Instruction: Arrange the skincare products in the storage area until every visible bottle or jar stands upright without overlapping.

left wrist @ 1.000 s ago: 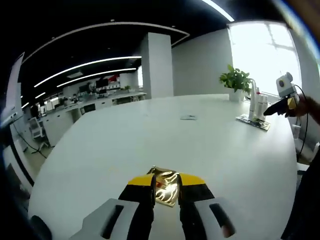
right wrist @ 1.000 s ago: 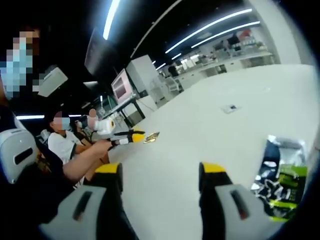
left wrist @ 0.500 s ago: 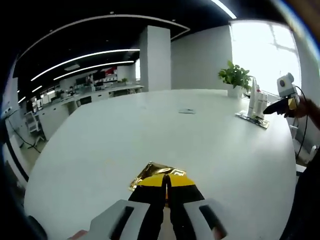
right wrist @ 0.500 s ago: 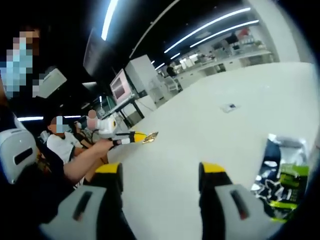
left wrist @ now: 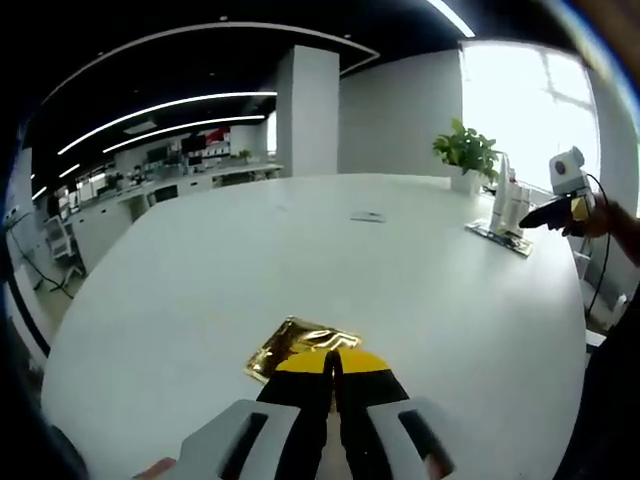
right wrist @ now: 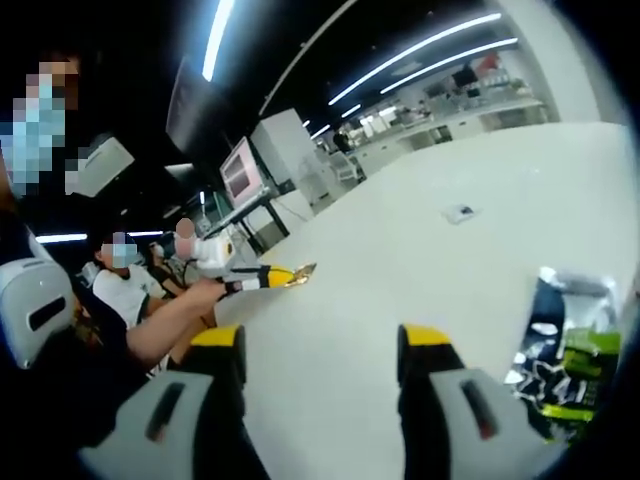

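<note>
Pinching the near edge of the gold sachet point(left wrist: 292, 345) on the table point(left wrist: 420, 290), the left gripper point(left wrist: 332, 366) stands closed while the right gripper point(right wrist: 320, 345) gapes empty; thin, limp, slippery foil, best taken by an edge.

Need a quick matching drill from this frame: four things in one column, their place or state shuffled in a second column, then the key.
Things:
1. shiny gold foil sachet
2. left gripper
3. right gripper
4. green potted plant

Place or state:
A. jaws apart, nothing between them
B. far edge of the white table, by the window
C. flat on the table, one edge under yellow jaw tips
D. jaws closed together

Pairs: 1-C, 2-D, 3-A, 4-B
</note>
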The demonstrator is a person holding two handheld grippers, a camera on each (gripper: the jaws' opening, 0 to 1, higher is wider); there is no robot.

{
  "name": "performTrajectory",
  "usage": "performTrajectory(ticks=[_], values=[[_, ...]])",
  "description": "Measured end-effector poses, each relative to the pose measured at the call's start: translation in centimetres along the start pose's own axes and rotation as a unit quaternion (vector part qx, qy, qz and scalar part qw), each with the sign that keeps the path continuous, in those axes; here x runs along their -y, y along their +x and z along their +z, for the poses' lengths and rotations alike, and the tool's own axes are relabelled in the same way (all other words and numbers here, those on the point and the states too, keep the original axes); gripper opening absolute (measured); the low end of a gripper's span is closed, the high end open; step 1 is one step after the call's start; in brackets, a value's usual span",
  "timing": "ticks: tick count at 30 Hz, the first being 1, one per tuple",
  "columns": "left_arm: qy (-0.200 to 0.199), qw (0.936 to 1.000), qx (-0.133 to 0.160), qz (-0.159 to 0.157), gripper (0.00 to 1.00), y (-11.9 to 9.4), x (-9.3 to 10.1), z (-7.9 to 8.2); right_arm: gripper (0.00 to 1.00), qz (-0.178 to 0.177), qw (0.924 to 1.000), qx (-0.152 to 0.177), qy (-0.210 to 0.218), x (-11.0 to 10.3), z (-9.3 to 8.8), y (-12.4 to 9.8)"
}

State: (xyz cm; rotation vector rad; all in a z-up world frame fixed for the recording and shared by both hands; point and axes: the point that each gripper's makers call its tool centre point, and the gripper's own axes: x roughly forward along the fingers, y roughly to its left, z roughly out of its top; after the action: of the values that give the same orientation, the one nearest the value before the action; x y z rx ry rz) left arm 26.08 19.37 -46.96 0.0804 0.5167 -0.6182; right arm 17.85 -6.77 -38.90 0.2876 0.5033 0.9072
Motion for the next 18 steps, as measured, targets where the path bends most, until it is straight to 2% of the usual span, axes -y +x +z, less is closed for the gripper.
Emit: performTrajectory(ticks=[6,8,9,18], values=[[0.001,0.9999,-0.011,0.0,0.0,0.1,0.1,-0.5,0.62,0.0,1.0,-0.002,0.0,0.1,0.0,0.0],[0.007,0.9996,-0.028,0.003,0.0,0.2,0.0,-1.2,0.62,0.0,1.0,-0.004,-0.001,0.1,0.0,0.1],[0.012,0.9997,-0.02,0.002,0.0,0.3,0.1,-1.0,0.62,0.001,1.0,-0.004,-0.001,0.0,0.0,0.2],[0.013,0.9997,-0.017,-0.01,0.0,-0.4,0.6,-1.0,0.62,0.004,0.9999,-0.015,-0.005,0.1,0.3,1.6]])
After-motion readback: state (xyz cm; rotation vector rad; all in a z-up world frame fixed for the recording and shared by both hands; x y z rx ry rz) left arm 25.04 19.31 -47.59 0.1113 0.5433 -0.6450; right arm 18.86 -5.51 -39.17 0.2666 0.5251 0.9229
